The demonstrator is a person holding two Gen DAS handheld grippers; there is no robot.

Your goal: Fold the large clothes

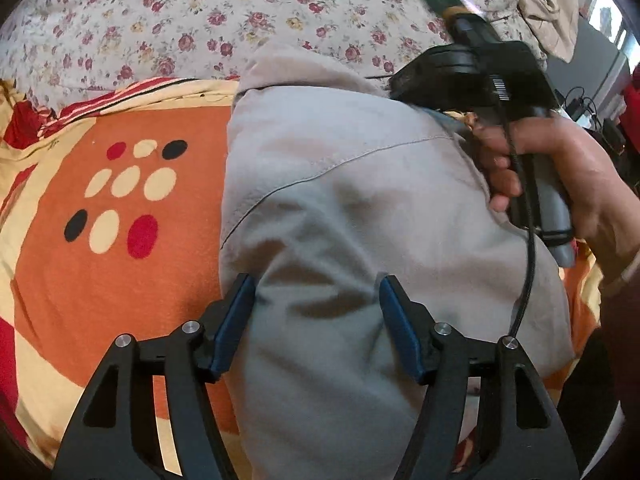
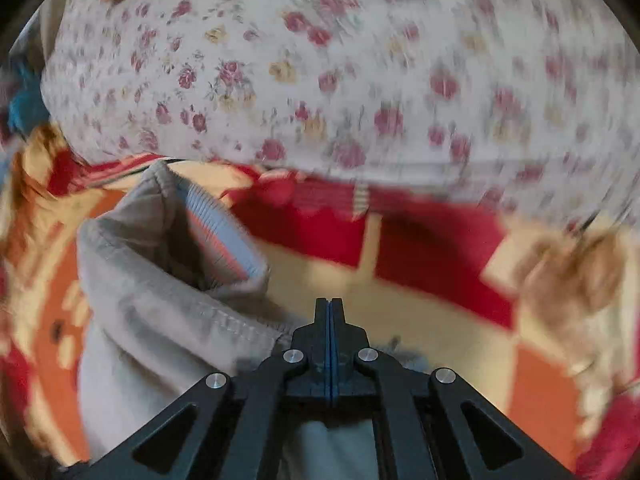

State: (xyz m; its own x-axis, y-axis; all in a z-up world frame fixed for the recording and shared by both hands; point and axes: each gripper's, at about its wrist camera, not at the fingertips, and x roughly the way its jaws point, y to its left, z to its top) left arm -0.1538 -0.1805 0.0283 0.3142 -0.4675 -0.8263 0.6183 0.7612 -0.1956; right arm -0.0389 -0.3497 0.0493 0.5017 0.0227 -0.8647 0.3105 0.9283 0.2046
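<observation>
Under my work lay a bed cover [image 1: 80, 300] in orange, cream and red, printed with a cluster of cream, red and black ovals [image 1: 128, 196]. Beyond it spread a pale floral sheet [image 1: 180, 20] scattered with small red and yellow roses, meeting the orange cover along a red-striped border [image 1: 92, 106]. A crumpled beige cloth [image 1: 548, 8] sat at the far right corner of the bed. Past that edge I saw a grey surface with dark cables [image 1: 580, 100] and what may have been a bright window [image 1: 608, 12], though the lens bent it badly. Daylight was soft and even. The right-hand view was smeared by blur.
</observation>
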